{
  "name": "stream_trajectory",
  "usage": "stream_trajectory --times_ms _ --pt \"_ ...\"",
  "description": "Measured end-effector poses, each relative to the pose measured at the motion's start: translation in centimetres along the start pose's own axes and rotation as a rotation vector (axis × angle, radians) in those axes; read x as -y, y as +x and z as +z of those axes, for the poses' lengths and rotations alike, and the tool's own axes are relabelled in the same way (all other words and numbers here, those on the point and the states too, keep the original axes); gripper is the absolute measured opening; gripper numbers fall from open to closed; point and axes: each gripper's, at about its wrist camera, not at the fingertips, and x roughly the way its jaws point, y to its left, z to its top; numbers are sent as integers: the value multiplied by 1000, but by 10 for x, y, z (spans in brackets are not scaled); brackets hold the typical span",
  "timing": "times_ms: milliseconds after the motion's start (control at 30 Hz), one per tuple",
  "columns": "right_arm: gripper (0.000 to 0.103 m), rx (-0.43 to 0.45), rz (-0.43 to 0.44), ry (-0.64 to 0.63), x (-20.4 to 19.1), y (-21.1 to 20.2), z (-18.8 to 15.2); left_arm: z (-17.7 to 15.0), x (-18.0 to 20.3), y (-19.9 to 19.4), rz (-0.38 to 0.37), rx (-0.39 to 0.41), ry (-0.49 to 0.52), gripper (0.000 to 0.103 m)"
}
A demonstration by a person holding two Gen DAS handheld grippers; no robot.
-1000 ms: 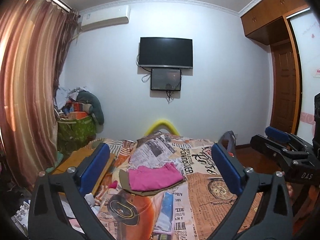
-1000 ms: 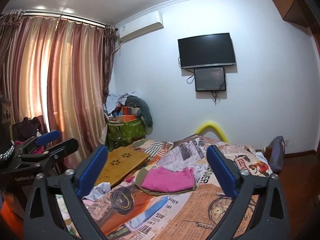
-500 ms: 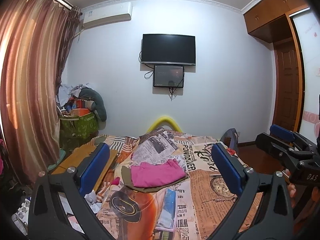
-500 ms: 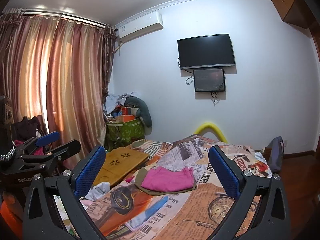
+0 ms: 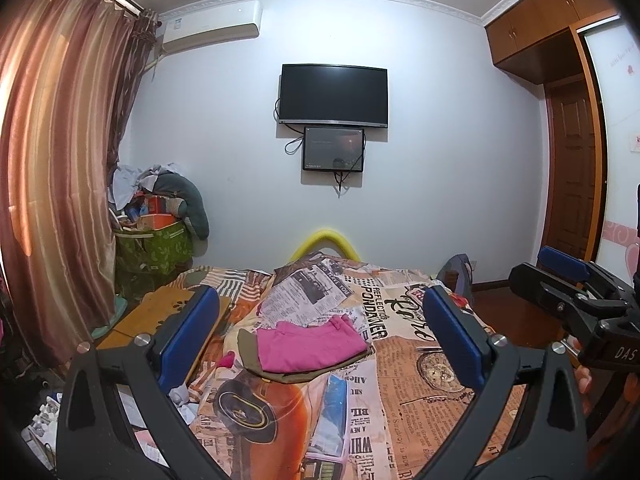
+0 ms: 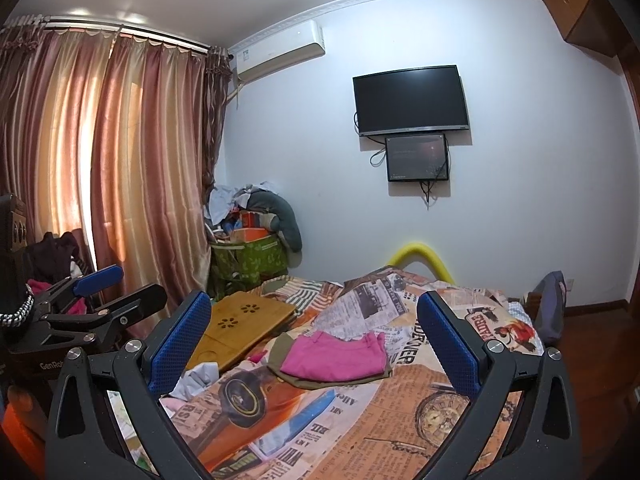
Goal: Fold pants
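Note:
Folded pink pants [image 5: 312,346] [image 6: 336,358] lie on an olive garment [image 5: 296,376] [image 6: 280,346] in the middle of the bed. Both grippers are held above the near end of the bed, well short of the pile. My left gripper [image 5: 320,296] is open with nothing between its blue pads [image 5: 192,328]; it also shows at the left edge of the right wrist view as the left gripper [image 6: 140,286]. My right gripper [image 6: 314,300] is open and empty too, and shows as the right gripper [image 5: 532,270] on the right of the left wrist view.
The bed has a newspaper-print cover [image 5: 400,380] [image 6: 400,420]. A wooden lap desk [image 6: 244,320] [image 5: 160,312] lies on its left side. A green bag [image 6: 248,260] piled with clothes stands by the curtains [image 6: 140,180]. A dark backpack [image 6: 552,304] leans at the bed's right.
The left wrist view has shifted slightly, so the room sits a little higher in frame. The clothes on the bed have not moved, and both grippers stay open.

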Motion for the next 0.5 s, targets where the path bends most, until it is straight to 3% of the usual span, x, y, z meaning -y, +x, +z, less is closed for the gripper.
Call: stream_trajectory --times_ms 500 --pt "103 -4 -10 5 3 -1 3 -1 2 2 -10 -4 -4 103"
